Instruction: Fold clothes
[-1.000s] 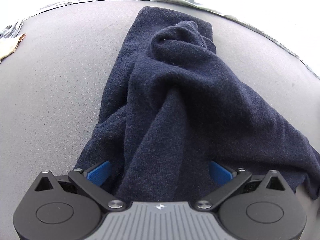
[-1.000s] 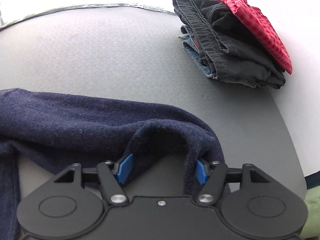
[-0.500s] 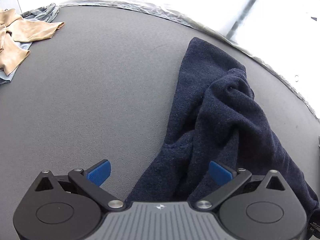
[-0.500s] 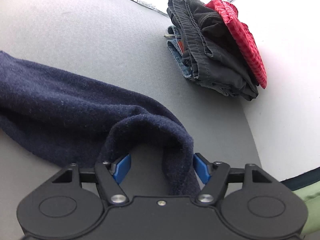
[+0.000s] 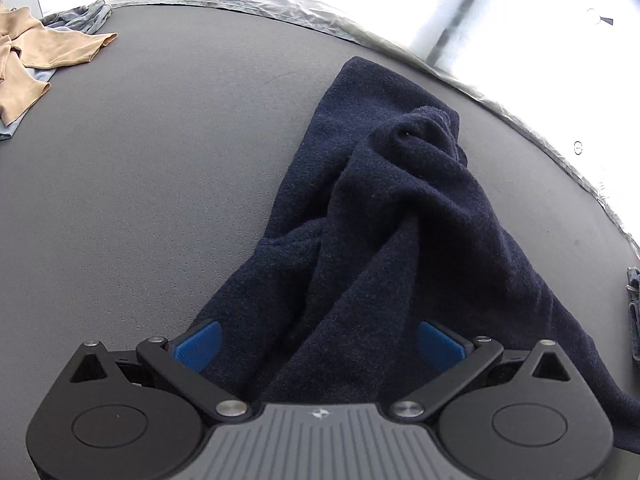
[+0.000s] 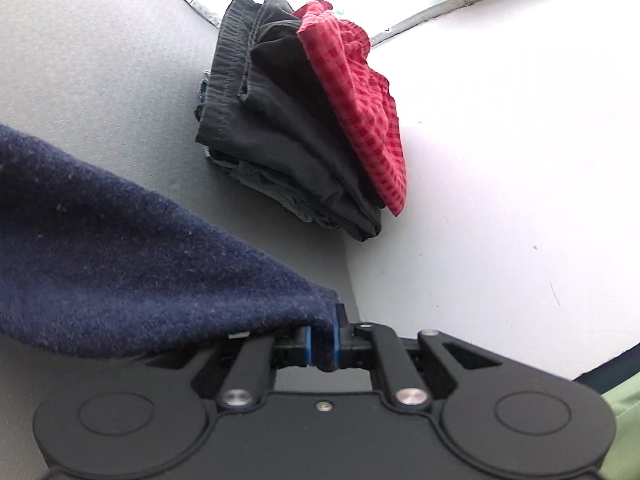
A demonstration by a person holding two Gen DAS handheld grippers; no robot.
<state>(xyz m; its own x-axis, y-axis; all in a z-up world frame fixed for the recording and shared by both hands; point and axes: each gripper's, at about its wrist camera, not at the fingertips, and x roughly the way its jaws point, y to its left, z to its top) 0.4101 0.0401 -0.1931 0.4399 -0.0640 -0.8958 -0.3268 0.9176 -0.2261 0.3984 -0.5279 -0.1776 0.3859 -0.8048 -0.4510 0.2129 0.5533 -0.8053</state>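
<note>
Right gripper [image 6: 323,346] closing, pinching navy garment [image 6: 120,264]; left gripper [image 5: 318,340] spread over it.

Left gripper [image 5: 318,340] is angled down at the grey table [image 5: 152,184] with its blue pads [image 5: 199,344] spread wide — a bunched ridge of the navy fleece garment [image 5: 384,216] runs right between them, but neither pad looks to be pressing on it. The fleece is a crumpled, twisted heap stretching toward the table's far edge. Far left corner has a tan garment [image 5: 36,56] lying over something pale blue-grey [image 5: 80,22] — well apart from the fleece.
</note>
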